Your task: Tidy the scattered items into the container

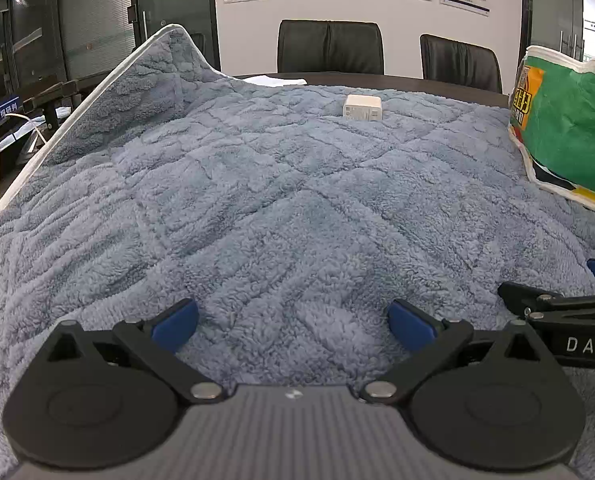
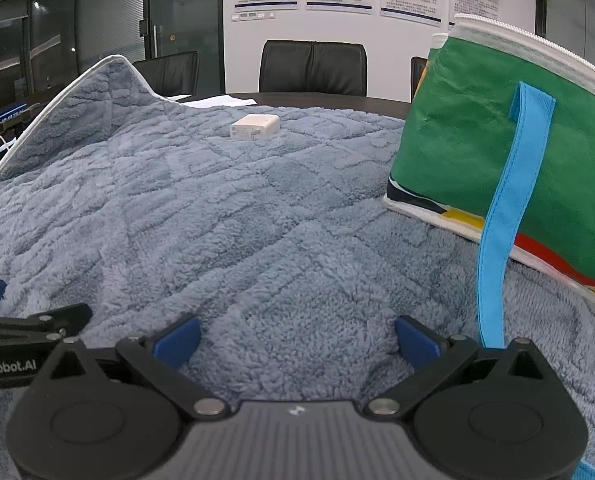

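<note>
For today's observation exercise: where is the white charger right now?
The white charger lies on the far part of the blue blanket, left of the green bag, beyond both open grippers.

White charger [image 2: 254, 127] on blue blanket [image 2: 225, 216], green bag [image 2: 469, 148] right

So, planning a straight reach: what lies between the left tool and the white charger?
Only bare blue blanket between the left tool and the white charger, seen in the left wrist view.
</note>
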`<state>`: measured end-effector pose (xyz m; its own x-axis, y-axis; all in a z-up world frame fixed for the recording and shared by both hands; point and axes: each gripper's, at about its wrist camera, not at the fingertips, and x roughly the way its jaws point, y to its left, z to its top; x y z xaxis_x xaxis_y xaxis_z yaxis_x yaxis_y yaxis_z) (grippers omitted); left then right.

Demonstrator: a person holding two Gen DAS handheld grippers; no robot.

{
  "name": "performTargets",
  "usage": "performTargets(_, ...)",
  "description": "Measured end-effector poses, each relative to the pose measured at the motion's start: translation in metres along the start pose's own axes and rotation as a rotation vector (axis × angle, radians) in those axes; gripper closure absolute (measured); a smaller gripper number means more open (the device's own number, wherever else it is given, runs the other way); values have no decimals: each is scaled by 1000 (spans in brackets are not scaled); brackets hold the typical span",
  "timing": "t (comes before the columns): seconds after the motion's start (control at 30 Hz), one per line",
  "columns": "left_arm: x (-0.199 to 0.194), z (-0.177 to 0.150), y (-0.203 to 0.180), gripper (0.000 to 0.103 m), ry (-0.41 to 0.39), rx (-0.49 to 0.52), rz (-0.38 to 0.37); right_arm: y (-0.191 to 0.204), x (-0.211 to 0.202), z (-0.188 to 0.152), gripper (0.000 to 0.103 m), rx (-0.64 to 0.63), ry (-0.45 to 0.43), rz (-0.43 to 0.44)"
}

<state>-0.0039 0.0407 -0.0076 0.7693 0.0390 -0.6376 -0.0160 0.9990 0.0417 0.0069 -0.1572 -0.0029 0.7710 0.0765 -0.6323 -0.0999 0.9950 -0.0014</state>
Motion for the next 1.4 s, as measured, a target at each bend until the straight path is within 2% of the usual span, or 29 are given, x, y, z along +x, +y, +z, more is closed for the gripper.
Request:
performTargets(0.83,2,1,-1,0,-12,23,15,0,-1,0,0,1,1,-1)
performTargets(1.4,4,1,1,0,-3,0,-2,0,-1,0,0,1,1,-1)
